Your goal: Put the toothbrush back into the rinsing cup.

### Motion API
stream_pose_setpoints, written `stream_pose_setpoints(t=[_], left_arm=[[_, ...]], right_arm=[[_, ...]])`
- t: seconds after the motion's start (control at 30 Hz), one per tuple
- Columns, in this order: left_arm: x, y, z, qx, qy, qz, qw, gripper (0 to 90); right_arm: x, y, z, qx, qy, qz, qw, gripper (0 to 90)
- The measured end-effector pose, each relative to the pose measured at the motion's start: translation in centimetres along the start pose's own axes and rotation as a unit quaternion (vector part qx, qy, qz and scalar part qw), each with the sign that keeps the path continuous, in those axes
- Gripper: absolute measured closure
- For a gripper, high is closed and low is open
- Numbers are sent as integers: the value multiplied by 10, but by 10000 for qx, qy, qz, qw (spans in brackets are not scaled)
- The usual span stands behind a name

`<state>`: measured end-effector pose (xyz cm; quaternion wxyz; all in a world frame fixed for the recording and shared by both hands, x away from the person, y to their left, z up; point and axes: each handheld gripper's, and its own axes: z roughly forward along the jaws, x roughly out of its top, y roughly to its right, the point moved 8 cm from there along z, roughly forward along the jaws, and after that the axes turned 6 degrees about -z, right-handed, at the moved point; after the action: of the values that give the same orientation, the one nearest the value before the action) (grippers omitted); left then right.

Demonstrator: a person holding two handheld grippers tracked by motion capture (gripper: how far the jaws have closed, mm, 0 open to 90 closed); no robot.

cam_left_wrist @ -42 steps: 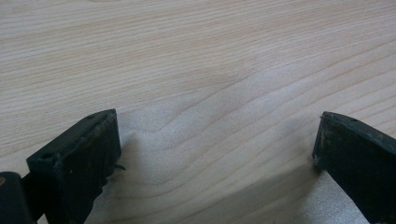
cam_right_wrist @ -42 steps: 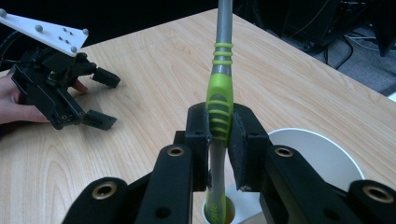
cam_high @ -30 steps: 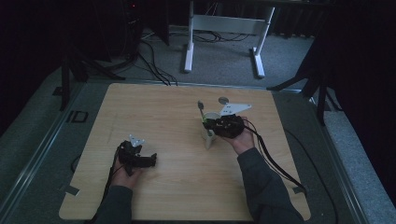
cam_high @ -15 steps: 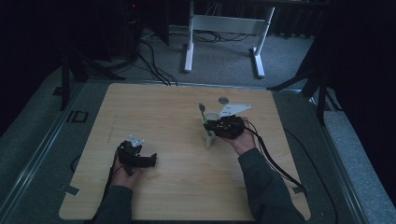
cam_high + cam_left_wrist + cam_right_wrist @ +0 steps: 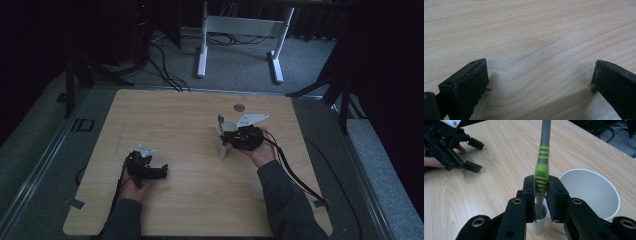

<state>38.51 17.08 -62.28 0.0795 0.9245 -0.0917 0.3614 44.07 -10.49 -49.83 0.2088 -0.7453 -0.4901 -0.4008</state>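
R gripper (image 5: 541, 195) jaws clamp toothbrush (image 5: 542, 170) beside cup (image 5: 596, 192) rim; table (image 5: 165, 115) open.

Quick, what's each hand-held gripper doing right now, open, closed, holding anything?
Left hand-held gripper: open, holding nothing, over bare table.
Right hand-held gripper: closed on a grey-and-green toothbrush, beside a paper cup.

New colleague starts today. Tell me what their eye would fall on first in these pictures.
First, the right gripper, shut on a grey tool with a green grip standing upright beside a white paper cup, right of the table's middle. Then the left gripper, jaws open over bare wood near the front left.
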Motion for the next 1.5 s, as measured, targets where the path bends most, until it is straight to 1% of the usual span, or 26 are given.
stream_pose_setpoints(t=[0.13, 0.27, 0.4, 0.6, 0.83, 1.2, 1.3, 1.4, 1.5], left_arm=[[0, 0, 0, -7, -2, 13, 10000, 18], [0, 0, 0, -12, -2, 16, 10000, 18], [0, 0, 0, -11, -3, 16, 10000, 18], [0, 0, 0, -12, -3, 14, 10000, 18], [0, 0, 0, -12, -5, 14, 10000, 18], [0, 0, 0, -10, -11, 19, 10000, 18], [0, 1, 0, -12, -11, 21, 10000, 18], [0, 1, 0, -12, -11, 21, 10000, 18], [0, 0, 0, -11, -10, 23, 10000, 18]], right_arm=[[-1, 0, 0, -33, -21, 8, 10000, 658], [-3, -1, 1, -17, -116, 12, 9999, 560], [-5, -2, 2, -73, -183, -24, 9998, 490], [-6, -2, 2, -159, -253, -67, 9995, 444], [-7, -3, -1, -212, -341, -122, 9991, 384], [-7, -8, -6, -247, -397, -187, 9987, 330], [-7, -10, -8, -286, -427, -268, 9983, 313], [-7, -11, -10, -342, -445, -293, 9980, 298], [-9, -11, -13, -336, -423, -235, 9983, 295]])
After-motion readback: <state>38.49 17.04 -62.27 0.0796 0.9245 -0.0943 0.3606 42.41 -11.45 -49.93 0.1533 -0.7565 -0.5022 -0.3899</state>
